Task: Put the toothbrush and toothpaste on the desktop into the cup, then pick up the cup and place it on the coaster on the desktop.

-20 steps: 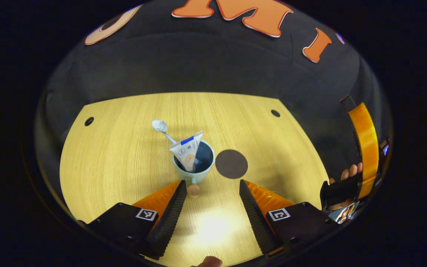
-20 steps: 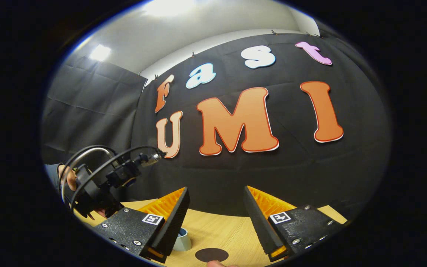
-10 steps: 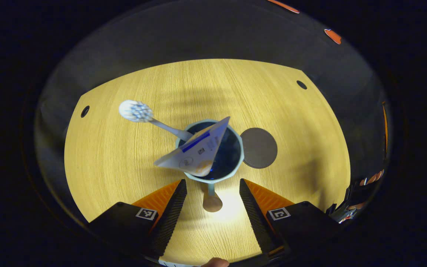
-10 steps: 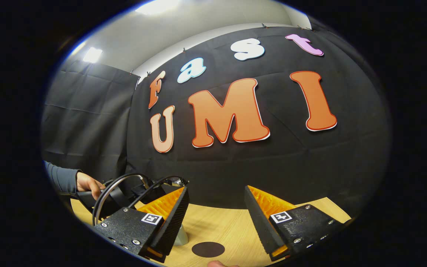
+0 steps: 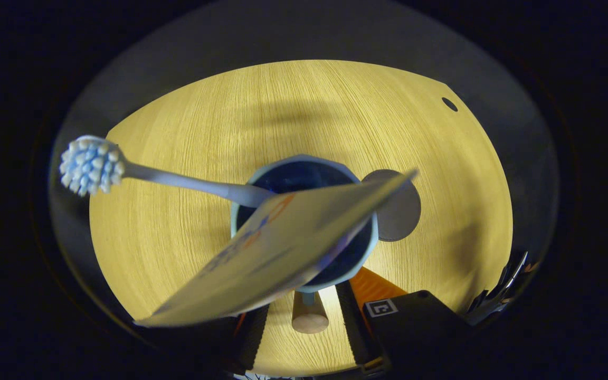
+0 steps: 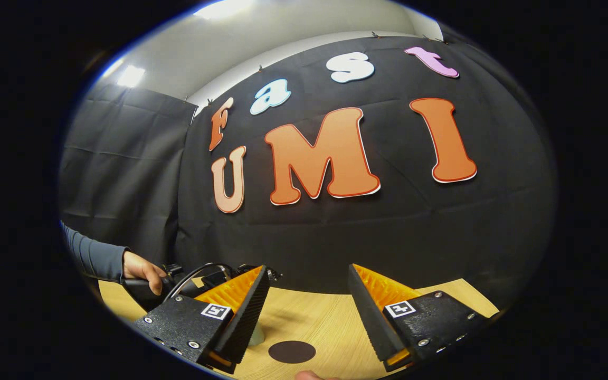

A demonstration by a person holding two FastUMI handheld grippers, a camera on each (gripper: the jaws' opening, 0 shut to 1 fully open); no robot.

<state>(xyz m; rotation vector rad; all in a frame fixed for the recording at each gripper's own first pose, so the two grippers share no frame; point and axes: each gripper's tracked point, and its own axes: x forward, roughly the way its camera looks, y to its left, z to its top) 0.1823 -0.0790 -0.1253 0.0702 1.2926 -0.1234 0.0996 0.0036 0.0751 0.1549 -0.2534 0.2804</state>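
- The left hand-held gripper (image 5: 304,322) straddles the wooden knob handle (image 5: 309,319) of the pale blue cup (image 5: 304,224); whether it grips, I cannot tell. A slanted pinch could tip the cup.
- The white-bristled toothbrush (image 5: 124,171) and toothpaste tube (image 5: 283,248) stand inside the cup, beside the round dark coaster (image 5: 401,211) on the wooden bench (image 5: 177,132).
- The right hand-held gripper (image 6: 304,311) hangs open.
- 0.5 s ago, the cup lay farther ahead.

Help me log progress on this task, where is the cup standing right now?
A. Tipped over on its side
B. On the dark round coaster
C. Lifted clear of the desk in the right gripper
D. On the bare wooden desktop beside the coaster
D: in the left gripper view the cup stands upright on the desktop, with the coaster showing uncovered past its right edge.
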